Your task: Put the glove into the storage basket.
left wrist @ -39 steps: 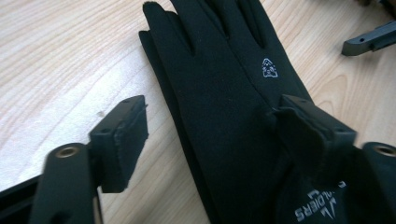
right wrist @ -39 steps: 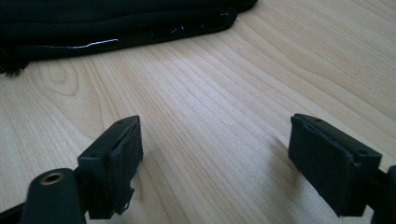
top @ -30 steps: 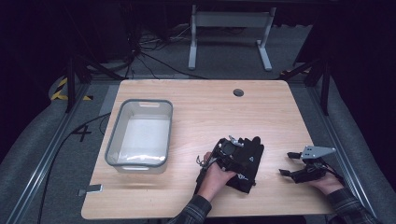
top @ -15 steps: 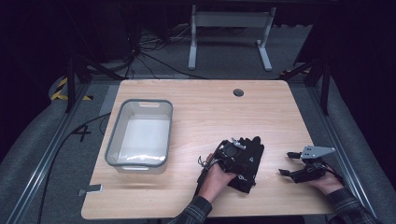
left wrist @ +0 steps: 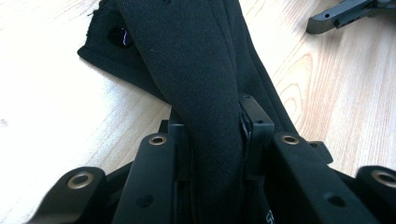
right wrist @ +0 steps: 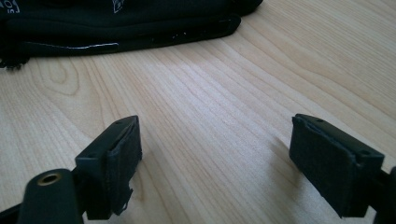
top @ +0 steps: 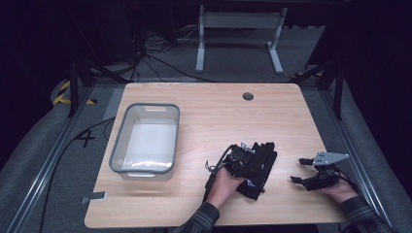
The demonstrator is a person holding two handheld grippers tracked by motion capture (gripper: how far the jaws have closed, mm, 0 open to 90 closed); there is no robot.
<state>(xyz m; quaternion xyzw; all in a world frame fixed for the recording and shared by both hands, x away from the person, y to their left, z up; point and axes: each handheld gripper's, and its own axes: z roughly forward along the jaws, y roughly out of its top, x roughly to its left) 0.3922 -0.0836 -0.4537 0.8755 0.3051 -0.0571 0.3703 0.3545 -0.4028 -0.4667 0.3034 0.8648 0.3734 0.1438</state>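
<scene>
While the right gripper (top: 300, 170) is parked near the right edge of the wooden table (top: 204, 107), all the action is on the other side. A fold of the black fabric item (left wrist: 196, 70) is pinched in the left gripper (left wrist: 217, 128); those jaws have just been closing, and in the left gripper view the pads are seen pressed against the cloth from both sides, with the fabric bunched up between them and running away across the wood. What the item actually is can't be told, some kind of dark garment or pouch with a small hole near one corner.

From the high view, the fabric is seen lying on the front half of the table, right of centre, partly covered by the left gripper and the hand holding it. A clear plastic bin (top: 119, 145) with a grey rim is sat well apart from it on the left side.

The right gripper's jaws are held wide apart with nothing between them, just bare wood, and the edge of the black fabric is seen farther off in the right gripper view.
</scene>
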